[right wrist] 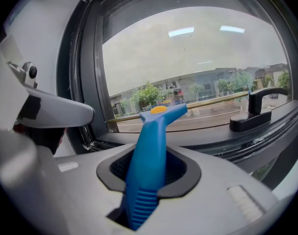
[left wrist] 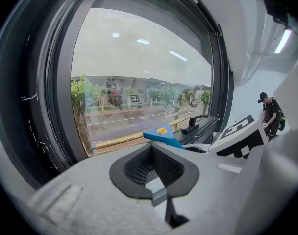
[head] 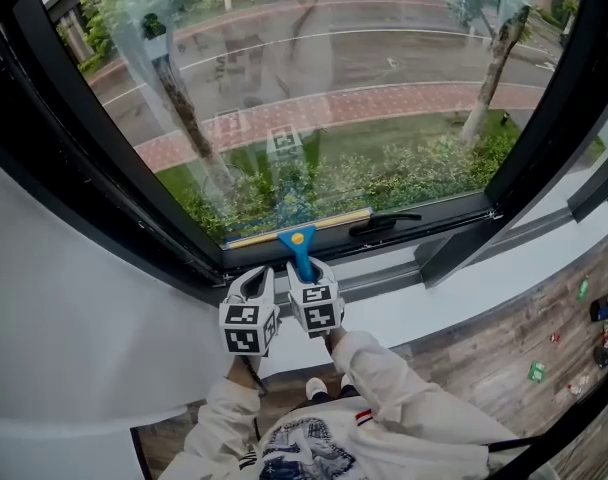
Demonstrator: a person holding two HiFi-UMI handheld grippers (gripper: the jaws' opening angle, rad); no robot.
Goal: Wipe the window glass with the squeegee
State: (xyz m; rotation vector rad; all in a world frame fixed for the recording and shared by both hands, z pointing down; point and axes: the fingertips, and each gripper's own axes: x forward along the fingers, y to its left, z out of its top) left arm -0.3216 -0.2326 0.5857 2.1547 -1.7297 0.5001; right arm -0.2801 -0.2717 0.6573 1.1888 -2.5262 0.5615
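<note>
The right gripper (right wrist: 150, 173) is clamped on the ribbed blue handle of the squeegee (right wrist: 154, 131), which rises from between its jaws and runs forward and up towards the glass. Ahead of the jaws the squeegee's head, marked with a yellow button, carries a long brass-coloured blade (head: 299, 226). The blade lies along the very bottom edge of the window glass (head: 314, 88), just above the dark frame (head: 79, 173). To the right of the blade, also ahead of this gripper, a black window handle (right wrist: 254, 112) sits on the lower frame rail.

The left gripper (left wrist: 154, 169) is just beside the right one, on its left (their marker cubes almost touch). Its jaws are drawn together with nothing between them, and the blue head shows ahead and to its right.

Below and behind both grippers runs the white sill (head: 454, 293), and nearer still are the person's cream sleeves (head: 384, 383). Beyond the glass are trees, shrubs, a brick path and a road.
</note>
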